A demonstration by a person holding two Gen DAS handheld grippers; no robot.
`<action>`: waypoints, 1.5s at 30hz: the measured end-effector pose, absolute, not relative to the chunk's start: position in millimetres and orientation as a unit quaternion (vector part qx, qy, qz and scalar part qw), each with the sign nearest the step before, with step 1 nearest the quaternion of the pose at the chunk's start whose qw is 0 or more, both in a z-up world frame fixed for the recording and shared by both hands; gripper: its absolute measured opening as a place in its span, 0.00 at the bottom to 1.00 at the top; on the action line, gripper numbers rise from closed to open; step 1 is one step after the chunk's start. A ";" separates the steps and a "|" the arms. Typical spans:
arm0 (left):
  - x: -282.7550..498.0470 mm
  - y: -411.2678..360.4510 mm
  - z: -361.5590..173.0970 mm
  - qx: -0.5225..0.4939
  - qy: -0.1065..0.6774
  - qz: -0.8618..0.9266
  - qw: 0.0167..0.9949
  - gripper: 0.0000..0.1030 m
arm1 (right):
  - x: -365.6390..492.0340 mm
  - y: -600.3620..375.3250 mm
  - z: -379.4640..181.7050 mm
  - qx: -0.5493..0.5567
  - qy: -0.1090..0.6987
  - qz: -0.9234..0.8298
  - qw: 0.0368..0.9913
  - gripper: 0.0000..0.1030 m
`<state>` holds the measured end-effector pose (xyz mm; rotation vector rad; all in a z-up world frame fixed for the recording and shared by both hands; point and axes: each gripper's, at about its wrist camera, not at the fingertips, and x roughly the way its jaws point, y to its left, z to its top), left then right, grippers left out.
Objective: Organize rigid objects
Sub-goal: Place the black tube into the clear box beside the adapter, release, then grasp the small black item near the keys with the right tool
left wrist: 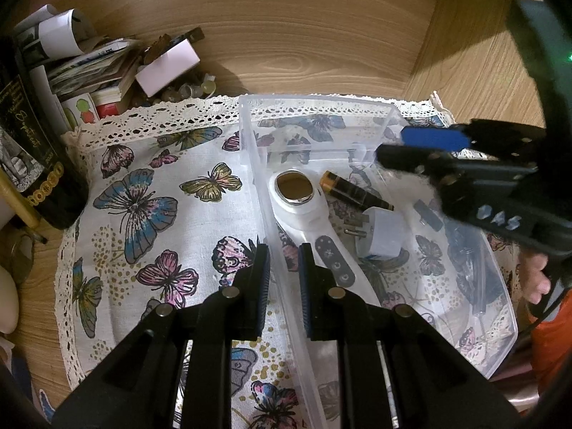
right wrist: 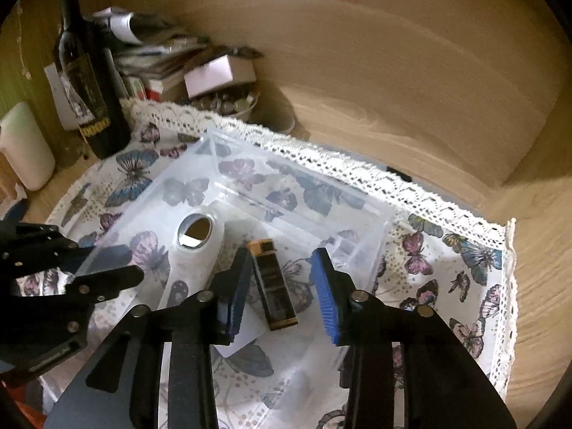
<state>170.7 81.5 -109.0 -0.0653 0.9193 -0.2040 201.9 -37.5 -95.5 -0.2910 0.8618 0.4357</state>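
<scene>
A clear plastic bin stands on a butterfly cloth. In it lie a white handheld device with a round metal head, a black and gold battery and a white plug adapter. My left gripper straddles the bin's left wall, jaws slightly apart and empty. My right gripper hovers open and empty over the battery, and it also shows in the left wrist view. The device and bin show in the right wrist view too.
A dark wine bottle stands at the left edge of the cloth, with stacked books and a white box behind. A wooden wall rises at the back. A white bottle stands far left.
</scene>
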 end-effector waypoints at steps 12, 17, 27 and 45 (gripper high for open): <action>170.5 82.5 -109.1 -0.031 0.441 -0.098 0.892 0.14 | 185.7 -86.2 -53.8 -0.101 0.369 0.170 0.908 0.32; 169.9 81.7 -109.2 -0.028 0.441 -0.096 0.892 0.14 | 182.3 -108.5 -55.2 -0.085 0.375 0.153 0.910 0.32; 168.4 83.2 -108.0 -0.033 0.442 -0.098 0.891 0.14 | 181.1 -132.2 -99.7 -0.069 0.428 0.131 0.892 0.32; 168.4 83.5 -108.5 -0.029 0.442 -0.094 0.892 0.14 | 186.8 -123.1 -156.4 -0.091 0.491 0.174 0.849 0.32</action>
